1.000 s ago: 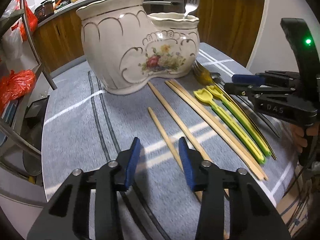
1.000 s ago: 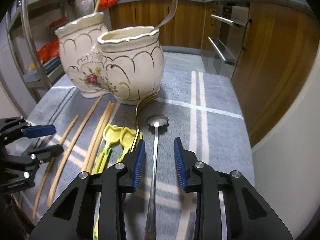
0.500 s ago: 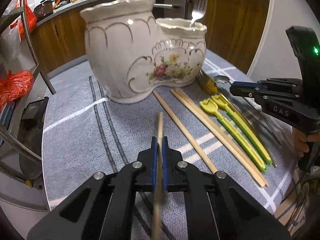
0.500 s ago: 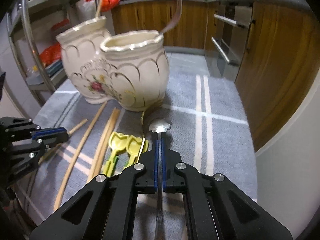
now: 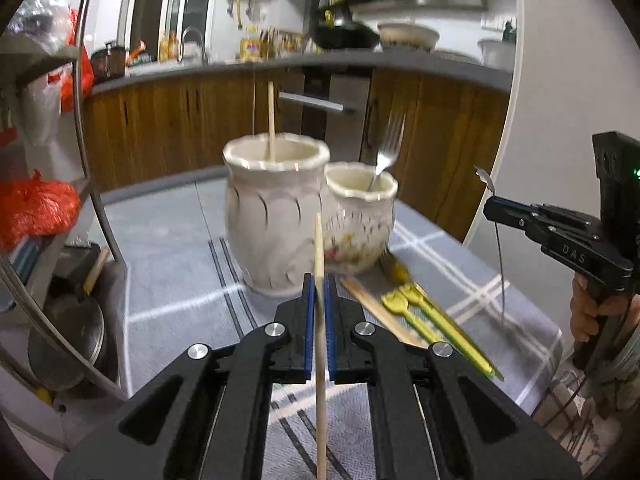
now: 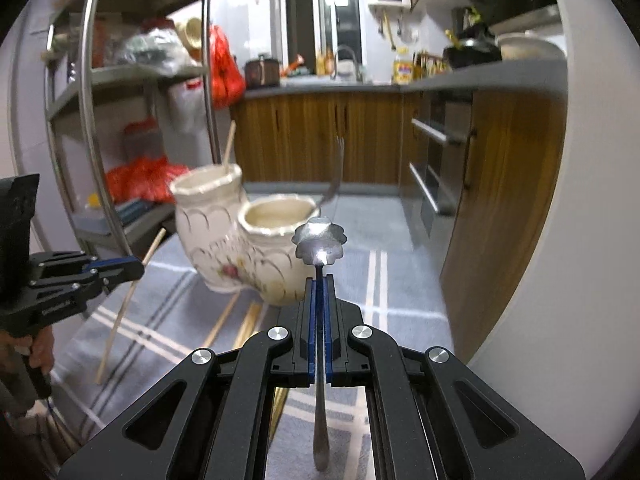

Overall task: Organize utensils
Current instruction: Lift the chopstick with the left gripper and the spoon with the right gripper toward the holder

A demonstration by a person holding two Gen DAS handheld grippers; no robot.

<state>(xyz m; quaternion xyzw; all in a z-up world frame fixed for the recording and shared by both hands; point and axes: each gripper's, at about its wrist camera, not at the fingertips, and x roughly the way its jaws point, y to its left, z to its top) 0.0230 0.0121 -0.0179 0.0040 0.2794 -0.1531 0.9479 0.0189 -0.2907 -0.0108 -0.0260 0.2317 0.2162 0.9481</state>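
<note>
A cream ceramic double holder stands on the grey cloth: a tall pot (image 5: 274, 216) with one chopstick (image 5: 271, 120) in it and a lower pot (image 5: 360, 220) with a fork (image 5: 388, 148). My left gripper (image 5: 319, 304) is shut on a wooden chopstick (image 5: 319, 248), held upright above the cloth in front of the tall pot. My right gripper (image 6: 319, 304) is shut on a metal spoon (image 6: 320, 240), lifted, bowl toward the lower pot (image 6: 280, 248). On the cloth lie more chopsticks (image 5: 376, 312), two yellow-green spoons (image 5: 432, 320) and a gold utensil (image 5: 394, 268).
A metal rack (image 6: 100, 120) with red bags stands left of the table. Wooden cabinets and an oven (image 5: 320, 104) run behind. A white wall (image 6: 560, 240) is close on the right. The table edge (image 5: 532, 376) is near the right hand.
Both grippers have lifted their utensils off the cloth and tipped them upright. The holder now looks farther and lower in both views.
</note>
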